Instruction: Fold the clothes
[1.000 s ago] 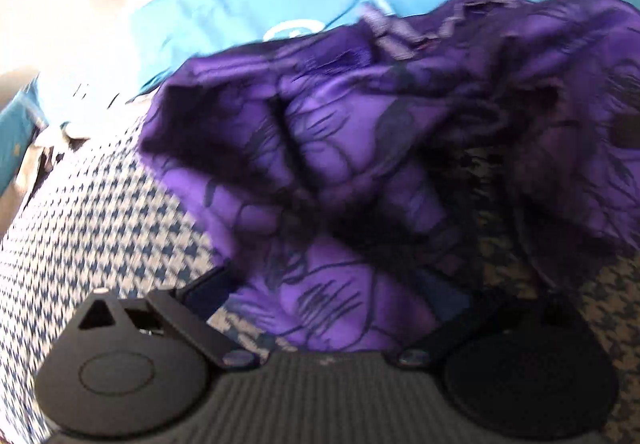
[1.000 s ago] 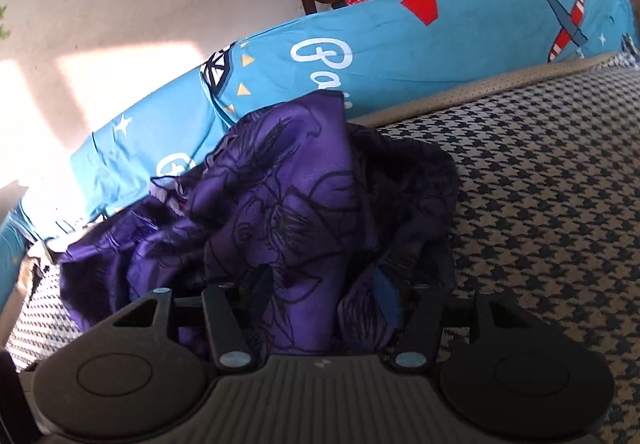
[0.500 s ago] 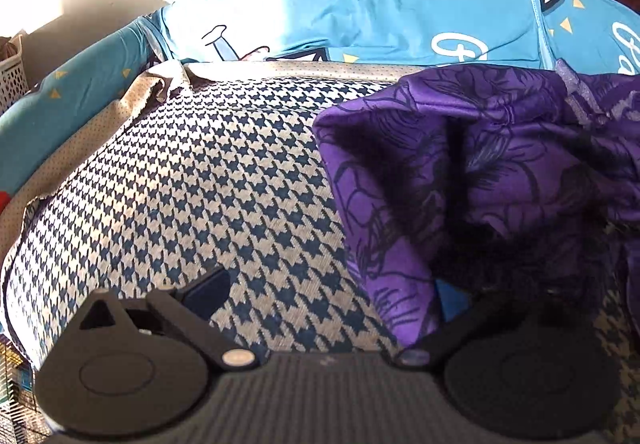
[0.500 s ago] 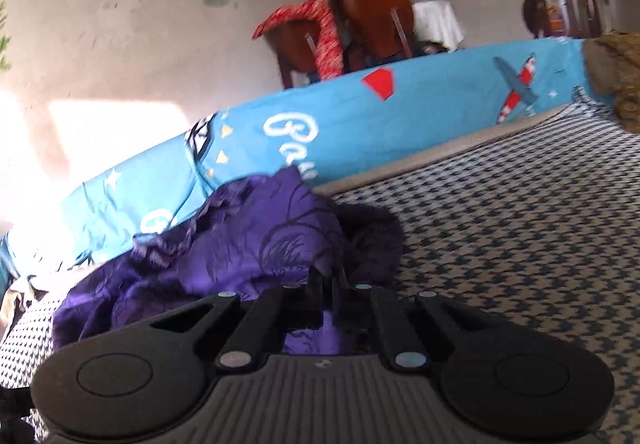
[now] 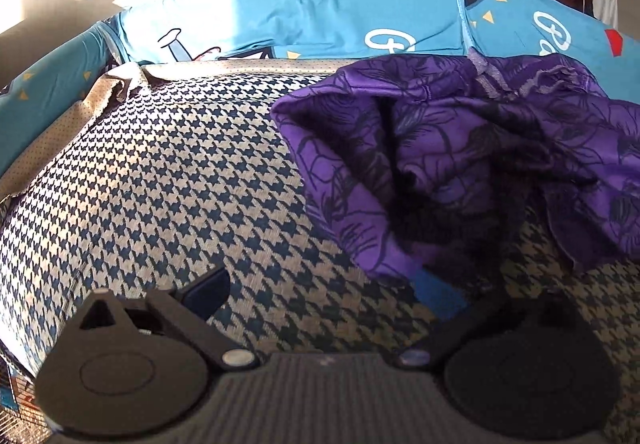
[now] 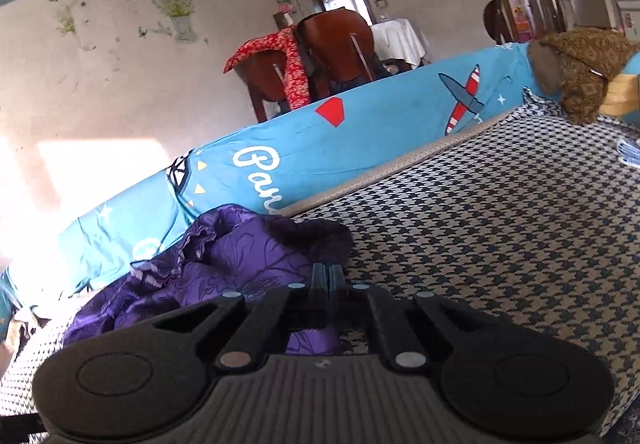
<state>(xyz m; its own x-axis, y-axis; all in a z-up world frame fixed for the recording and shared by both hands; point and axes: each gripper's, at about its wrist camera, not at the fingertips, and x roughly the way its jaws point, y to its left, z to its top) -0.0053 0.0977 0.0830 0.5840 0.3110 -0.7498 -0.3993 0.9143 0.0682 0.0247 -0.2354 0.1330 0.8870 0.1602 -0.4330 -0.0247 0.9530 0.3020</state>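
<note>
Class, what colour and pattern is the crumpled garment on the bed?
The garment is purple with dark floral line drawings, clearest in the left wrist view.

The purple garment [image 5: 460, 164], printed with dark line flowers, lies crumpled. It sits bunched on the houndstooth cover [image 5: 160, 184], near its far edge.

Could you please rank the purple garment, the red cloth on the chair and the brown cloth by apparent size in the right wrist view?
1. Purple garment, though nearest the camera.
2. Brown cloth.
3. Red cloth, close to the brown.
</note>
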